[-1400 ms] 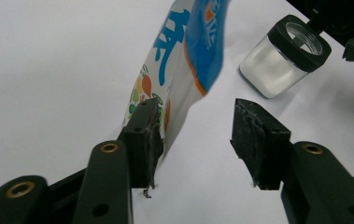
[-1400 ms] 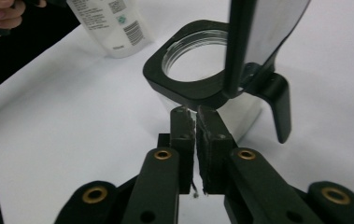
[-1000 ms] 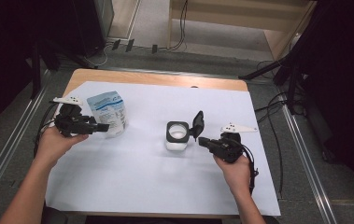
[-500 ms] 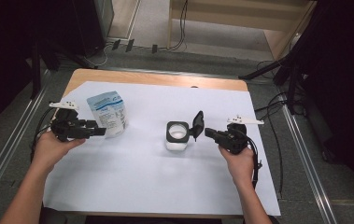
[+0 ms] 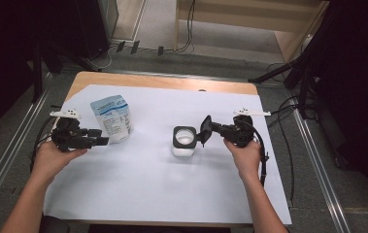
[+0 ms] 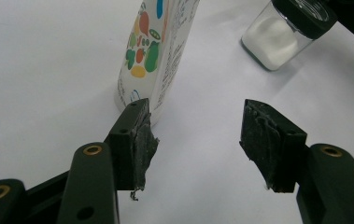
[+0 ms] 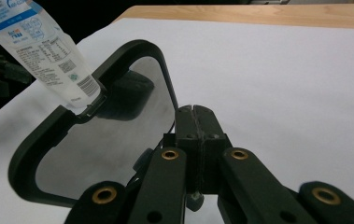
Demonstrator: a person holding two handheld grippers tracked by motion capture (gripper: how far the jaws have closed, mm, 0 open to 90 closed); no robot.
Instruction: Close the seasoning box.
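high view: white sheet [image 5: 147,194] covers most of the wooden table [image 5: 172,81], and its whole lower half is bare. one pouch [image 5: 112,118] stands at left centre, one jar [image 5: 184,141] mid-frame, well apart. left gripper [image 5: 101,137] sits just beside the pouch's base. right gripper [image 5: 204,131] holds the jar's black flip lid [image 5: 204,129] up.

left gripper view: jaws spread wide with nothing between. the pouch [image 6: 158,51] with fruit print stands upper centre; the jar [image 6: 286,35] of white powder sits upper right.

right gripper view: jaws pressed together on the lid [image 7: 95,135], a dark-rimmed clear pane. the pouch [image 7: 39,51] is upper left.
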